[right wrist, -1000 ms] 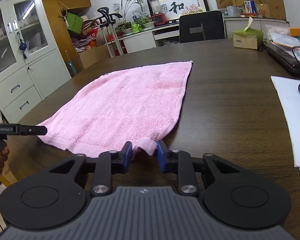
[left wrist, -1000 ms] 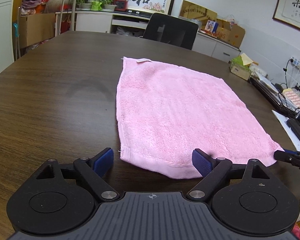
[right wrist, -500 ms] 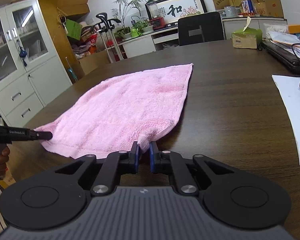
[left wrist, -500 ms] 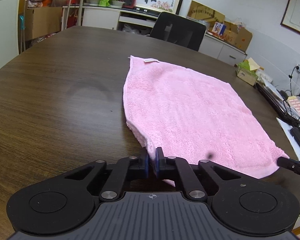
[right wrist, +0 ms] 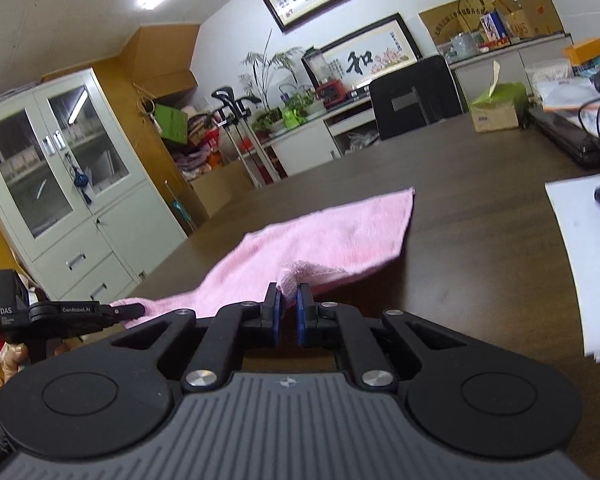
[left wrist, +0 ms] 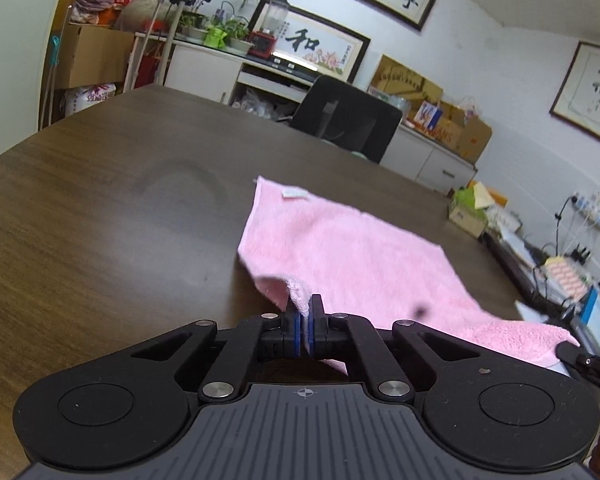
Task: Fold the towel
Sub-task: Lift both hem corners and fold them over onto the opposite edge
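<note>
A pink towel (left wrist: 352, 248) lies on the dark wooden table (left wrist: 100, 208), its near edge lifted off the surface. My left gripper (left wrist: 305, 312) is shut on the towel's near left corner. My right gripper (right wrist: 288, 300) is shut on the near right corner of the towel (right wrist: 332, 236). The far edge, with a white label (left wrist: 294, 193), still rests on the table. The right gripper's tip (left wrist: 572, 350) shows at the right of the left wrist view, and the left gripper's tip (right wrist: 132, 311) shows at the left of the right wrist view.
A black office chair (left wrist: 348, 120) stands at the table's far side. A green tissue box (right wrist: 496, 108), a laptop with cables (right wrist: 572, 140) and white paper (right wrist: 580, 256) lie on the table's right part. Cabinets (right wrist: 68, 184) stand at the left.
Both grippers closed on the towel's near corners and have lifted them up and forward. The near half of the towel has risen off the table.
</note>
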`<state>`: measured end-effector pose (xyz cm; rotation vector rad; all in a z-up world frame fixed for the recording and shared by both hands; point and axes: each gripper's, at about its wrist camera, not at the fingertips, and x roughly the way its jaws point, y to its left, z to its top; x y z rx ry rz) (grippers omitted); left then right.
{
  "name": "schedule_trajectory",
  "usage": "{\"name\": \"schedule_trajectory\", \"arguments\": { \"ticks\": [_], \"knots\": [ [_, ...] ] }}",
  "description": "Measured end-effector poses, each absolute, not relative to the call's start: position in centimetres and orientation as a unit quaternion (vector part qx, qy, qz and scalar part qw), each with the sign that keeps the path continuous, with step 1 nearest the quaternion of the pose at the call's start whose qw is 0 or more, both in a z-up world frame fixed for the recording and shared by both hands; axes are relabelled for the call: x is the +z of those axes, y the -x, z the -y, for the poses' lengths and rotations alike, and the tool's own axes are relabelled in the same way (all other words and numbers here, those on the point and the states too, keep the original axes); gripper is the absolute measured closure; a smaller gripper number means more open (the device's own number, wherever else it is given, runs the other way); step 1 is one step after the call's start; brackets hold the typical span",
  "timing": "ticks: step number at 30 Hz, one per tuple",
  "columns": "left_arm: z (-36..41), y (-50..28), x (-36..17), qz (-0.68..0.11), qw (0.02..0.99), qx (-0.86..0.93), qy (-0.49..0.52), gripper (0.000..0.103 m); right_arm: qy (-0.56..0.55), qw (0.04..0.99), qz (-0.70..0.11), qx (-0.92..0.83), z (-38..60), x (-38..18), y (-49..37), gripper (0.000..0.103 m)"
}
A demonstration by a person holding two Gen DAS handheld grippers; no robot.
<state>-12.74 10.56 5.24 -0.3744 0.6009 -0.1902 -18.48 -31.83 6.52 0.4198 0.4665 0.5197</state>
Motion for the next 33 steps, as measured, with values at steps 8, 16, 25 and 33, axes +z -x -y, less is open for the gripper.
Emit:
{"name": "schedule_trajectory", "arguments": {
  "ticks": [8,16,25,33],
  "knots": [
    [-9.5,5.1,8.6,-0.282,0.939,-0.066,0.184,0.1,-0.198,0.933,-0.208,0.218,31.0,9.5,10.6,0.095],
    [-6.9,-5.0,7.1,-0.326,0.933,-0.016,0.155,0.1,-0.206,0.933,-0.239,0.173,29.8,7.9,0.7,0.095],
    [-7.0,-9.5,4.1,-0.359,0.92,0.014,0.154,0.1,-0.234,0.917,-0.284,0.157,29.8,3.4,-4.9,0.094],
    [-7.4,-10.2,4.8,-0.365,0.918,0.015,0.156,0.099,-0.221,0.919,-0.284,0.159,29.0,3.1,-6.0,0.094]
  ]
}}
